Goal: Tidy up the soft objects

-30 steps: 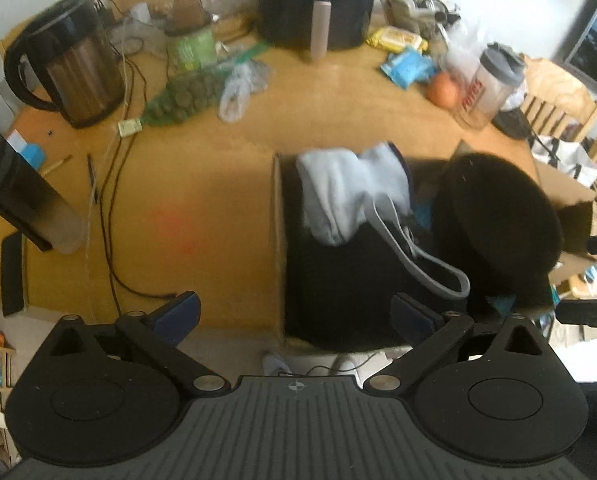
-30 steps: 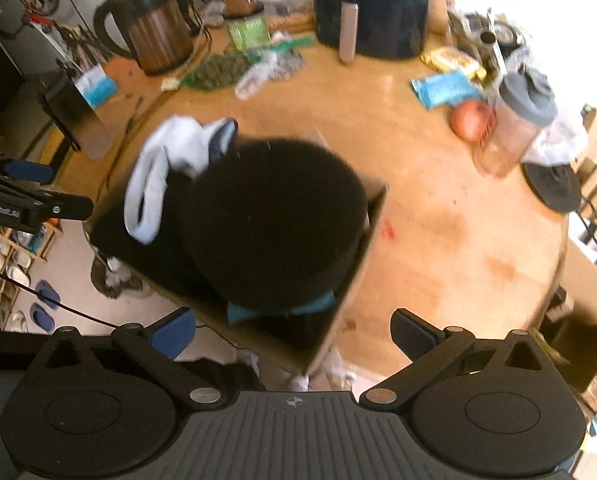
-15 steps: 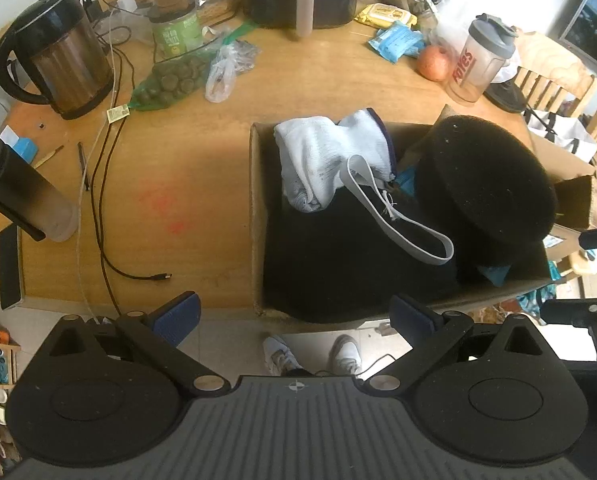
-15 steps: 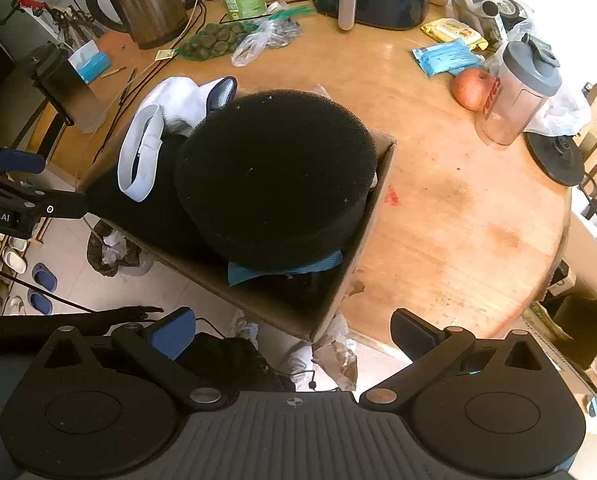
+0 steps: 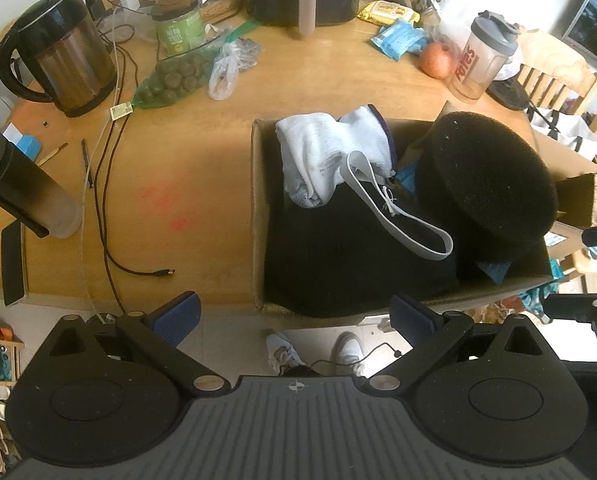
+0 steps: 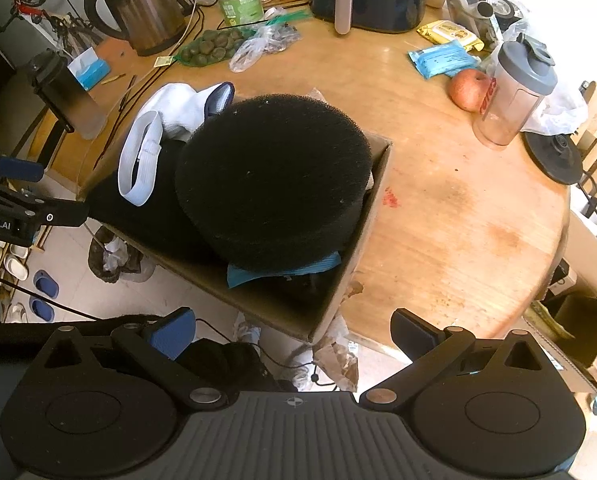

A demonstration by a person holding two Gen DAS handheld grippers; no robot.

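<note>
On the wooden table (image 5: pixel 202 168), a kettle (image 5: pixel 64 66) stands at the far left, well apart from the cardboard box (image 5: pixel 258 216) at the near edge. Inside the box, a white cloth (image 5: pixel 318 156) lies on black fabric (image 5: pixel 338 264) at the left, and a round black sponge (image 6: pixel 274 176) fills the right end. The left gripper (image 5: pixel 296 314) and right gripper (image 6: pixel 294 330) both hang spread wide and empty, short of the box.
</note>
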